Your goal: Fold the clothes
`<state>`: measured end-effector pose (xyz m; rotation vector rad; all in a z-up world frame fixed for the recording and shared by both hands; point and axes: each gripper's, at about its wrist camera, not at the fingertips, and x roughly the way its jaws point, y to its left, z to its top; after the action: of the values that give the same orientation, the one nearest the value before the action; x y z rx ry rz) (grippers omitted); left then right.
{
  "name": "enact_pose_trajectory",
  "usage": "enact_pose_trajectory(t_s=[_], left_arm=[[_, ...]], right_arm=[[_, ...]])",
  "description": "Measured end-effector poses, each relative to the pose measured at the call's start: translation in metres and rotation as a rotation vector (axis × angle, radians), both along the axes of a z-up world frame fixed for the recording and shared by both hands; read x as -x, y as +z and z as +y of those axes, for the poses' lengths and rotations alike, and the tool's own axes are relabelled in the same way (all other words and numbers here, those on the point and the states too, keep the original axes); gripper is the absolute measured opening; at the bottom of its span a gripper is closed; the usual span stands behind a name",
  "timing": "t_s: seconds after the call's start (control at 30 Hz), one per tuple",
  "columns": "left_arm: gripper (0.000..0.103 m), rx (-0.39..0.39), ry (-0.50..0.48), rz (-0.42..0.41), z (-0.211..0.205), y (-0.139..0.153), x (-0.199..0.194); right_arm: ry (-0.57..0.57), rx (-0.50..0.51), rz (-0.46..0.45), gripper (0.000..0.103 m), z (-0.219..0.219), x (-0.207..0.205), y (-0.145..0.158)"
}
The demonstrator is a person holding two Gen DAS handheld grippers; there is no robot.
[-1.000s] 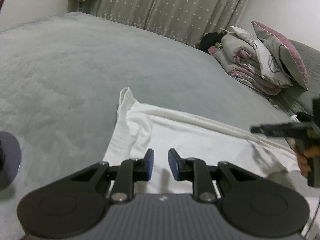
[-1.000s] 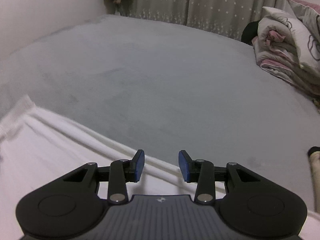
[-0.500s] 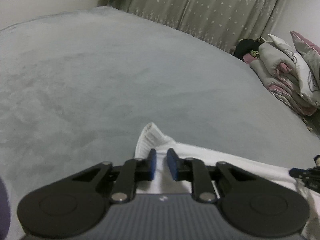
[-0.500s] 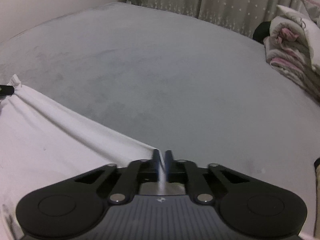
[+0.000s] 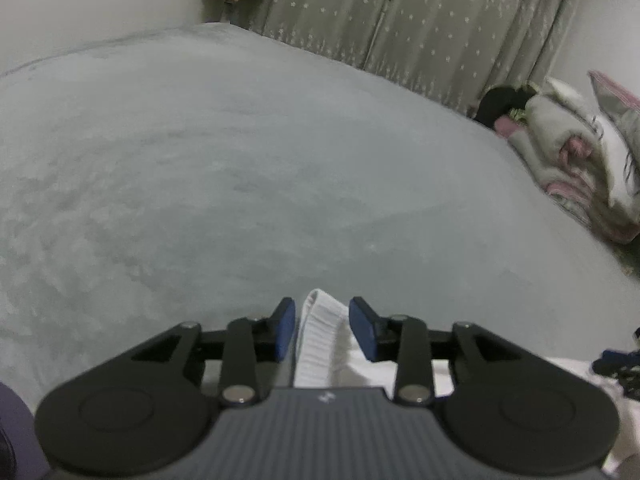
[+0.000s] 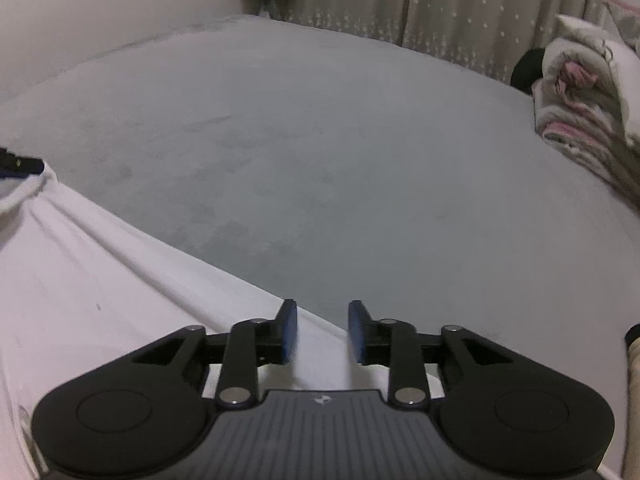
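Grey bedcover fills most of both views, plush, w/ faint brush marks, stretching away ahead of my tongs. Star-dotted curtains hang at the far end. Pile of grey-pink bedding sits well off to the right of both tongs.

White garment lies flat on the cover, under and to the left of my right tongs. Plain white, smooth, w/ a few long shallow creases running along its far edge; that edge goes diagonally from far left down to my right tongs. At the left end the cloth bunches into a ribbed corner, sticking up a bit.

Left tongs: jaws have just been opening, blue pads apart, the ribbed corner standing between them but not pinched; a gap shows on the left side, right side too close to call exactly.

Right tongs: jaws also just been opening, parted, sitting over the garment's far edge. Cloth lies below and between the pads, not clamped. Pads look motion-blurred.

Left tongs' tip shows at the far left of the right view, by the bunched corner.
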<state>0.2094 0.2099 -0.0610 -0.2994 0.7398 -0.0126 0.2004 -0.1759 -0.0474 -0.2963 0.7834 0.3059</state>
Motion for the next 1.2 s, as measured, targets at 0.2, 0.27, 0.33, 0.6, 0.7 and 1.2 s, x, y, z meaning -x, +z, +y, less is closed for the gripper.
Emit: enact_pose_trajectory(t_s=[0.2,0.27,0.33,0.6,0.7,1.2], left_arm=[[0.02,-0.084,-0.01,0.027,-0.01,-0.009,-0.01],[0.011,-0.091,-0.014,0.012,-0.012,-0.008,-0.007],[0.009,-0.079,-0.017,-0.012,-0.014,-0.001,0.0],[0.008,-0.092,-0.048,-0.11,-0.024,0.031,0.033],[0.008,-0.098,-0.056,-0.123,-0.026,0.04,0.043],[0.008,-0.098,-0.042,-0.085,-0.016,0.019,0.021]], right_arm=[[0.021,0.024,0.041,0.022,0.008,-0.006,-0.011],[0.042,0.034,0.04,0.002,0.014,-0.005,-0.01],[0.042,0.072,0.001,0.002,0.02,0.002,-0.004],[0.002,0.082,-0.095,0.002,0.012,0.034,0.034],[-0.008,0.071,-0.091,0.002,0.012,0.04,0.041],[0.018,0.039,0.027,0.03,0.045,0.0,0.007]])
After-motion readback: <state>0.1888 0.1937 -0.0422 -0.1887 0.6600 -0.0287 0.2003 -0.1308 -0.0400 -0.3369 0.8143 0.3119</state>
